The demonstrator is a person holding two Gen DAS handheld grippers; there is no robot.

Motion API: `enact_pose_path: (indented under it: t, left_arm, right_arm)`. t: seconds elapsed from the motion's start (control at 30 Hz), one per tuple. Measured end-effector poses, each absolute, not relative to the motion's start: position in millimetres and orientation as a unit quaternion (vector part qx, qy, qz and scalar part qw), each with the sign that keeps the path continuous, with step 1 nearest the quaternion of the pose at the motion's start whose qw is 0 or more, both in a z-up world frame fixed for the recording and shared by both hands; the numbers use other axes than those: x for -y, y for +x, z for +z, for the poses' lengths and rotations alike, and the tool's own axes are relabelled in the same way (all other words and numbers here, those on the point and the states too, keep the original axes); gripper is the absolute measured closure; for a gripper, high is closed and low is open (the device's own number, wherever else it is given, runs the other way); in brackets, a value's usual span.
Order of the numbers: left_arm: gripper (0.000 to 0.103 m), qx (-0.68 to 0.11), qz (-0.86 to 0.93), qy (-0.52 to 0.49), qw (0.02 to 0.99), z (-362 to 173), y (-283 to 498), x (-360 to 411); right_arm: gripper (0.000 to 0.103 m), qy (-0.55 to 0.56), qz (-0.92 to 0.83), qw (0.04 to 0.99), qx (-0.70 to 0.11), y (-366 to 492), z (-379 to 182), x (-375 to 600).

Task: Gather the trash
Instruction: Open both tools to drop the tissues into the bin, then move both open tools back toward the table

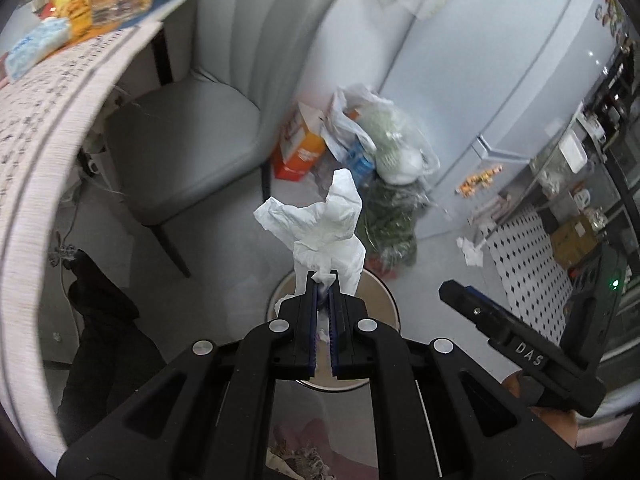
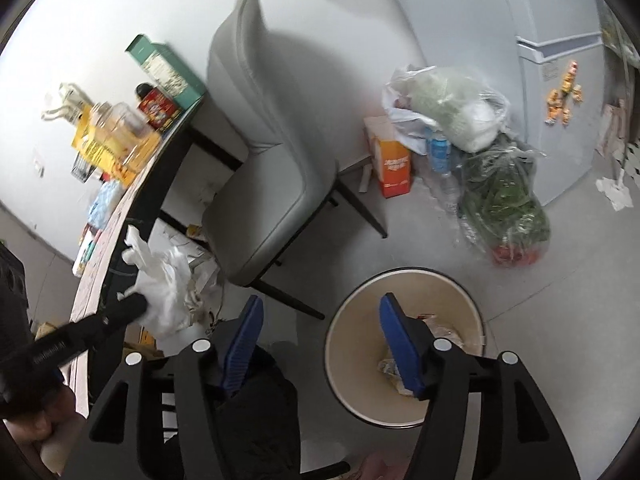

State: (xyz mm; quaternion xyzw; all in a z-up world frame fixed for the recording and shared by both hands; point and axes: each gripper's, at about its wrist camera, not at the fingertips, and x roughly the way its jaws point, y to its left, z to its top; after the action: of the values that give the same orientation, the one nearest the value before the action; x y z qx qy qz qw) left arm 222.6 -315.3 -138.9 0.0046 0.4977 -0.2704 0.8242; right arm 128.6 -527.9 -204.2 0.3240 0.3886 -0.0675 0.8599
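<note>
My left gripper (image 1: 323,280) is shut on a crumpled white tissue (image 1: 324,224) that sticks out past its tips. It hangs above the near rim of a round beige trash bin (image 1: 386,292) on the floor. In the right wrist view the same left gripper (image 2: 136,304) and tissue (image 2: 168,280) show at the left, by the table edge. My right gripper (image 2: 320,300) is open with nothing between its blue pads; its right finger is over the bin (image 2: 404,270). Some wrappers (image 2: 392,368) lie in the bin's bottom. One right finger (image 1: 472,308) shows in the left wrist view.
A grey chair (image 2: 272,152) stands by the cluttered table (image 2: 120,220). Plastic bags (image 2: 500,200) and an orange box (image 2: 394,168) are piled against the fridge (image 2: 560,100). A crumpled paper (image 2: 616,192) lies on the floor at the right. A dark-clothed leg (image 2: 256,400) is beside the bin.
</note>
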Motion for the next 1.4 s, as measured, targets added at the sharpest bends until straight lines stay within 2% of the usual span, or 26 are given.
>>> enact_pose_path:
  t: [0.23, 0.27, 0.3, 0.37, 0.67, 0.8, 0.93, 1.17, 1.4]
  left_arm:
    - [0.097, -0.534, -0.314, -0.003, 0.785, -165.5, 217.5, 347.6]
    - [0.088, -0.536, -0.325, -0.010, 0.779, -168.1, 216.8, 350.4]
    - [0.065, -0.539, -0.340, -0.015, 0.770, -171.2, 216.1, 354.7]
    - [0.038, -0.534, -0.349, -0.026, 0.770, -171.6, 213.2, 355.6]
    - [0.024, -0.507, -0.309, -0.036, 0.804, -148.4, 218.3, 321.4]
    - [0.015, -0.474, -0.286, -0.036, 0.832, -124.7, 221.0, 297.0]
    - [0.012, -0.451, -0.271, -0.048, 0.849, -102.7, 222.3, 272.1]
    - [0.009, -0.407, -0.246, -0.082, 0.876, -67.7, 211.9, 218.9]
    - [0.006, -0.380, -0.219, -0.100, 0.893, -34.5, 188.7, 162.5]
  right_arm:
    - [0.038, 0.328, -0.108, 0.845, -0.408, 106.6, -209.6, 553.3]
    - [0.038, 0.320, -0.113, 0.848, -0.406, 103.1, -207.4, 555.6]
    - [0.038, 0.315, -0.121, 0.851, -0.403, 99.3, -205.2, 557.9]
    - [0.035, 0.317, -0.133, 0.851, -0.396, 91.1, -203.9, 565.0]
    - [0.035, 0.321, -0.128, 0.851, -0.395, 86.3, -202.3, 558.1]
    - [0.029, 0.301, -0.108, 0.863, -0.392, 94.1, -192.4, 537.7]
    - [0.024, 0.298, -0.093, 0.866, -0.390, 102.3, -180.7, 520.6]
    - [0.008, 0.277, -0.062, 0.890, -0.358, 104.4, -141.5, 477.7]
    - [0.008, 0.267, -0.024, 0.900, -0.344, 104.9, -108.0, 430.6]
